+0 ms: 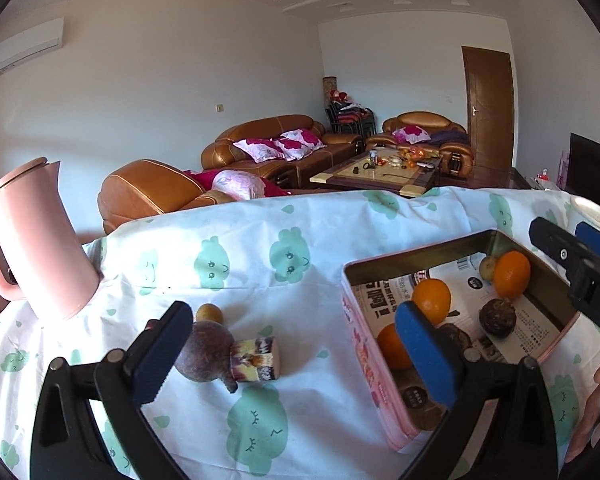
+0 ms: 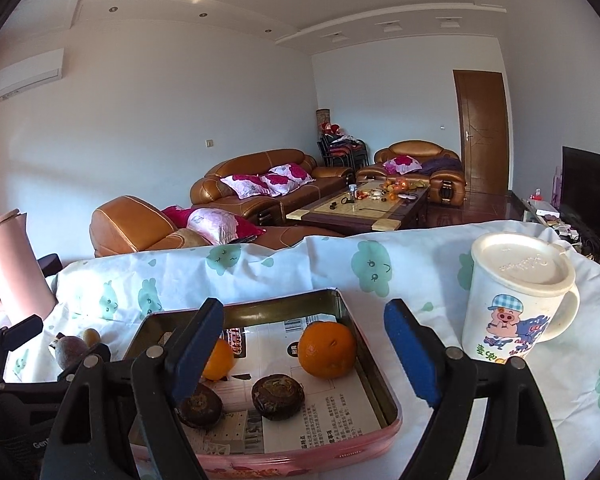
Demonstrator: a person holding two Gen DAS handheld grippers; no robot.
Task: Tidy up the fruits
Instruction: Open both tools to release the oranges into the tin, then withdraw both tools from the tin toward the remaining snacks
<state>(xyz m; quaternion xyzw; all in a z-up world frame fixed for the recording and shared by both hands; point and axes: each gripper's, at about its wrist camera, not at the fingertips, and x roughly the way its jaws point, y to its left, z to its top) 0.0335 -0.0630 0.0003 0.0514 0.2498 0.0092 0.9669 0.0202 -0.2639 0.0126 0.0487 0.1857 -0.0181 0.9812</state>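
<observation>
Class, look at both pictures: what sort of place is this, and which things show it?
Most likely a home living room: brown leather sofas with floral cushions, a coffee table and a wall air conditioner.

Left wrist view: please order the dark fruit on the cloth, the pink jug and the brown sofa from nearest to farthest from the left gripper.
From the left gripper:
1. Dark fruit, beside its left finger.
2. Pink jug, far left on the cloth.
3. Brown sofa, across the room.

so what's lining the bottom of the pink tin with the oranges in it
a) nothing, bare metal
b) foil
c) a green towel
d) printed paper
d: printed paper with text covers the floor of the tin, and the oranges sit on it.
</observation>
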